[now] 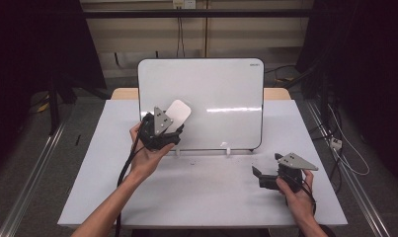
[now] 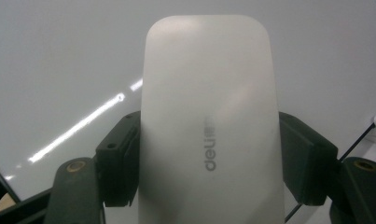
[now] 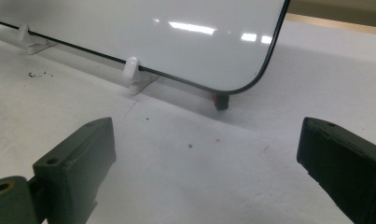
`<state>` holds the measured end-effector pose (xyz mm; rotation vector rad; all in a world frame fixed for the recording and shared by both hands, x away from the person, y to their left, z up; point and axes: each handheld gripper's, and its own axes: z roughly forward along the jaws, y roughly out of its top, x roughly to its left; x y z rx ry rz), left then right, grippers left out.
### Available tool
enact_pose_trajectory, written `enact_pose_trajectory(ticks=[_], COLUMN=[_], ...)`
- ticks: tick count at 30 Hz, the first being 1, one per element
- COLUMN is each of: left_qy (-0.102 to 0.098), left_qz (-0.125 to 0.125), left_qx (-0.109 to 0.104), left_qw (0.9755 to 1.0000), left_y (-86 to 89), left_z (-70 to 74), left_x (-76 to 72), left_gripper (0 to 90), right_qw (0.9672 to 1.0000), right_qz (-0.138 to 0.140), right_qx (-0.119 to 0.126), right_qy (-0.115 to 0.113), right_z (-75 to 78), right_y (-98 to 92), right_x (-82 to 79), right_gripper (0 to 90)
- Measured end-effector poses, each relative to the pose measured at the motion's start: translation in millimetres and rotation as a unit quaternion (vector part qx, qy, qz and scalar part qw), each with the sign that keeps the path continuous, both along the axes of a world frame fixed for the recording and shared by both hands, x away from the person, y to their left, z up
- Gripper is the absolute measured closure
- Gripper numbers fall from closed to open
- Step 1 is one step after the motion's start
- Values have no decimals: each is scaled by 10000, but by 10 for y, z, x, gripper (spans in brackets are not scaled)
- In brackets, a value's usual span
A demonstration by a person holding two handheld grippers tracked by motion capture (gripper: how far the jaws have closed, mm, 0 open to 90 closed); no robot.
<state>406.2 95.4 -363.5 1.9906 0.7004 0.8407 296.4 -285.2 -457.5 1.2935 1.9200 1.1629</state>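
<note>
The left gripper (image 1: 173, 129) has its fingers (image 2: 120, 163) clamped on a white eraser (image 2: 211, 121), held against the whiteboard (image 1: 221, 94). Near the whiteboard's lower right corner, the right gripper (image 1: 259, 174) rests on the tabletop (image 1: 201, 192), fingers (image 3: 78, 158) wide apart, holding nothing.

Eraser (image 1: 178, 113) against whiteboard (image 1: 221, 89), standing on table (image 1: 196, 192).
</note>
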Motion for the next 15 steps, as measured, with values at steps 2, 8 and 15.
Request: enact_pose_trajectory(ticks=[2,8,15], left_qy=[-8,-15,-127], left_qz=[52,122,206], left_qx=[-39,-2,75], left_qw=[10000,9999,9997], left_y=[28,117,203], left_z=[4,32,61], left_x=[-11,-54,-111], left_gripper=[311,311,311], right_qw=[10000,10000,10000], right_qz=[-9,23,14], right_qx=[10,13,19], right_qy=[-21,2,11], right_z=[3,2,-5], right_y=[-5,8,4], right_x=[2,1,6], right_gripper=[41,42,42])
